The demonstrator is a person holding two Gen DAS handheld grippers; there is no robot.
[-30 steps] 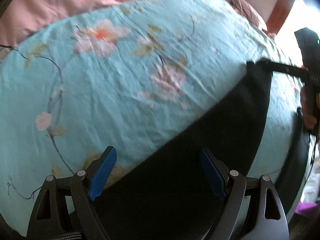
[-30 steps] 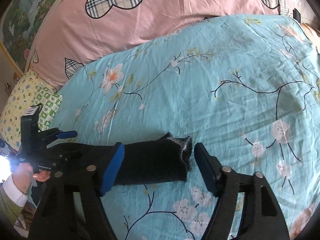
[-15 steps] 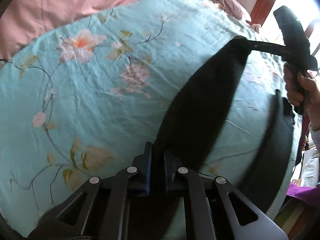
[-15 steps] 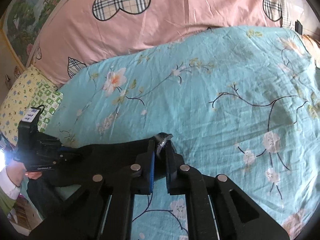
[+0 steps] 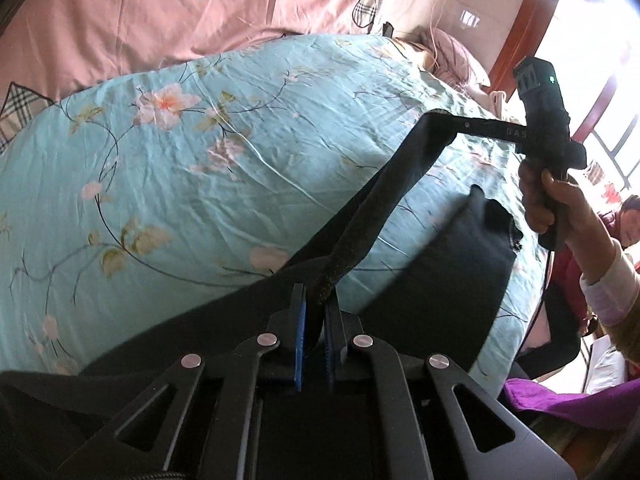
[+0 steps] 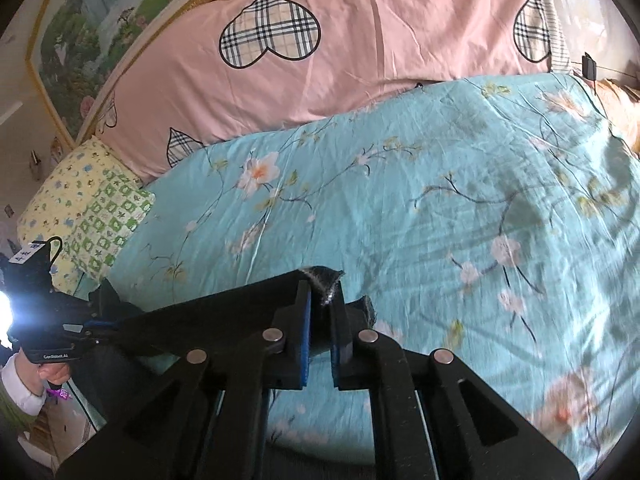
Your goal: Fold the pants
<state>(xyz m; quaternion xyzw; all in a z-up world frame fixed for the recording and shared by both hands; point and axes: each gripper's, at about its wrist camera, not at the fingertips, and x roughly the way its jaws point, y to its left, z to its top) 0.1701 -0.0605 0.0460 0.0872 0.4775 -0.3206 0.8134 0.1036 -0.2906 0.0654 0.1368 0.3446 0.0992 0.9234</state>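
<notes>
Left gripper (image 5: 316,322) clenched on one end of the black pants (image 5: 452,280). Right gripper (image 6: 320,320) clenched on the other end, a frayed hem poking up between its pads. The upper leg is stretched as a taut band between the two, clear of the blue flowered sheet (image 5: 208,152); the rest of the pants lies dark along the sheet's near edge, some of it seemingly draped over that edge.

Step in hand, as I read it: carry the pinched leg across to lay it over the other one.

- Keep both ends level and the band taut, so it lands flat without a twist.
- Move the two hands together; a lead on one side would skew the fold.
- Lower onto the sheet before letting go.

Room: the middle of the sheet is bare, wide open toward the pink quilt (image 6: 360,60) at the far edge. A yellow-green pillow (image 6: 88,216) sits at the far left corner, well apart. The near edge is close, so I would work inward.
</notes>
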